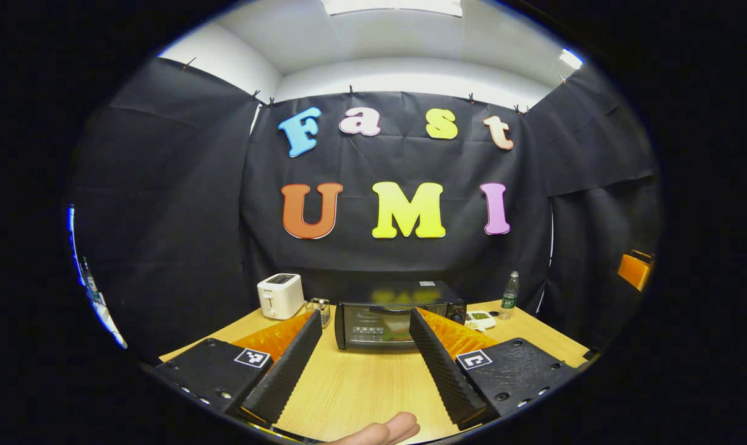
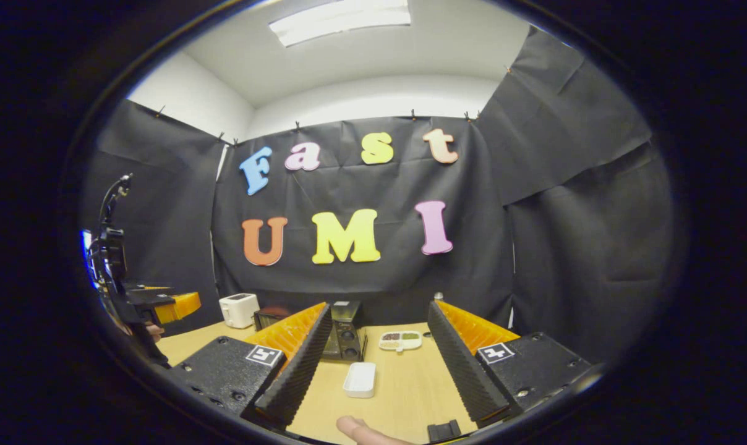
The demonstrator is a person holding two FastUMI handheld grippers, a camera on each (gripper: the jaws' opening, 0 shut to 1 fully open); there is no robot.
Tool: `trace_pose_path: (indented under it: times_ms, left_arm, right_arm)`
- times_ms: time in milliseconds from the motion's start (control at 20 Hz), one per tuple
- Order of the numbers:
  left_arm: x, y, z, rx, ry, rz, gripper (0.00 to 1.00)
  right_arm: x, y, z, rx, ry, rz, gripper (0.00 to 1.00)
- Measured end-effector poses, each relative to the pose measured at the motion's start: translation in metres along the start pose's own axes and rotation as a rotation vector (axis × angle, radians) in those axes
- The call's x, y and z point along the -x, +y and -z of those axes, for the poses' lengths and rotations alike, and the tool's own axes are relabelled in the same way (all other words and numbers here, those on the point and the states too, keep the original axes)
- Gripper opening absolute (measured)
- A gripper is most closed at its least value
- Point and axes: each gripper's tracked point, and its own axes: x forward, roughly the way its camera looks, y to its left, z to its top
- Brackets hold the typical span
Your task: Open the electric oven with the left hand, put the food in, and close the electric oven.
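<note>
The worktop (image 1: pixel 361 389) is light wood with a smooth top. At its far side, by the black cloth wall, a black electric oven (image 1: pixel 398 321) sits with its glass door shut. To the left of the oven stands a white toaster (image 1: pixel 280 295), and between them is a small wire holder (image 1: pixel 320 307) (too small to tell what is in it). On the oven's other side lie a small white tray (image 1: pixel 482 319) and a clear bottle (image 1: pixel 510 293) standing up. In the right gripper view, a white dish (image 2: pixel 360 379) lies alone on the bare wood, nearer than the oven.
</note>
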Motion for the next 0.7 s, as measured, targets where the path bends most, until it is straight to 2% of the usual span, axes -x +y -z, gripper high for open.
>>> trace_pose_path:
  times_ms: [50, 200, 250, 300, 350, 400, 450, 550, 600, 650, 700]
  left_arm:
    - [0.011, -0.004, 0.004, 0.002, 0.012, -0.002, 0.93]
    - [0.042, -0.010, 0.008, -0.009, 0.018, -0.010, 0.94]
    - [0.050, -0.015, 0.011, -0.003, 0.021, -0.004, 0.94]
    - [0.056, -0.019, 0.012, 0.002, 0.018, 0.004, 0.94]
    - [0.061, -0.025, 0.011, 0.002, 0.014, 0.015, 0.94]
    - [0.066, -0.030, 0.008, -0.004, 0.007, 0.024, 0.94]
    - [0.070, -0.033, 0.004, -0.011, -0.003, 0.025, 0.94]
    - [0.074, -0.034, -0.005, -0.035, -0.038, 0.026, 0.94]
    - [0.075, -0.036, -0.010, -0.036, -0.048, 0.027, 0.94]
    - [0.076, -0.037, -0.013, -0.027, -0.057, 0.029, 0.82]
    - [0.077, -0.039, -0.015, -0.016, -0.062, 0.037, 0.82]
  right_arm:
    - [0.007, -0.001, -0.001, 0.004, -0.005, 0.005, 0.99]
    - [0.025, 0.001, -0.002, 0.008, -0.009, 0.003, 1.00]
    - [0.029, 0.001, 0.000, 0.009, -0.004, 0.004, 0.94]
    - [0.032, 0.000, 0.003, 0.014, 0.000, 0.001, 1.00]
    - [0.034, 0.002, 0.004, 0.023, 0.003, 0.000, 0.94]
    - [0.034, 0.003, 0.006, 0.033, 0.011, 0.001, 0.94]
    - [0.035, 0.003, 0.008, 0.037, 0.015, 0.002, 1.00]
    - [0.037, 0.006, 0.007, 0.030, 0.009, -0.007, 1.00]
    - [0.037, 0.005, 0.005, 0.021, 0.003, -0.005, 0.94]
    - [0.037, 0.001, 0.004, 0.015, 0.003, 0.004, 0.94]
    - [0.036, -0.003, 0.005, 0.010, 0.004, 0.011, 1.00]
